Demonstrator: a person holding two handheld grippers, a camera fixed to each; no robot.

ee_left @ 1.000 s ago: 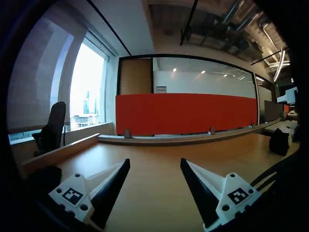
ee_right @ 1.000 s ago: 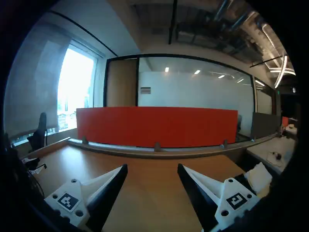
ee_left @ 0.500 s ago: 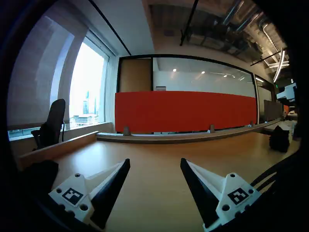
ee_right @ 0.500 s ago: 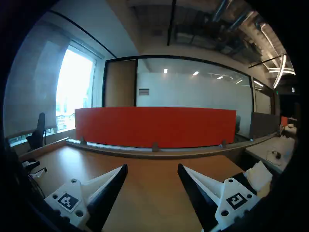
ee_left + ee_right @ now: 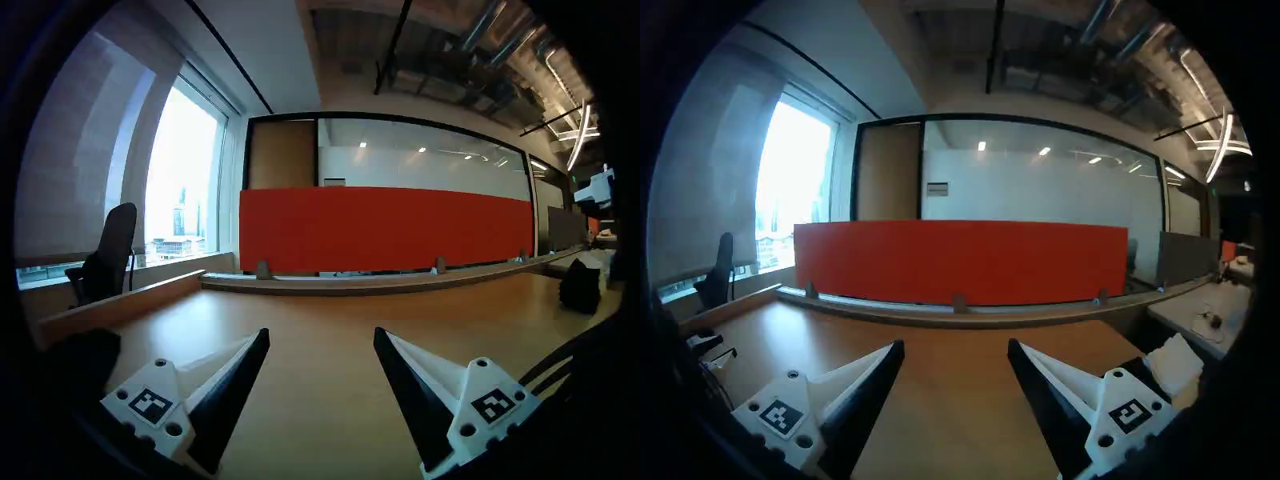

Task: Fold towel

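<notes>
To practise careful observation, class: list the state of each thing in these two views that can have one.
Left gripper: open, empty.
Right gripper: open, empty.
White cloth: lying loose, not gripped.
Office chair: unoccupied.
Ceiling light strips: lit.

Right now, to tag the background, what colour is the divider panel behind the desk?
Plain red-orange; the divider panel shows best in the right gripper view.
</notes>
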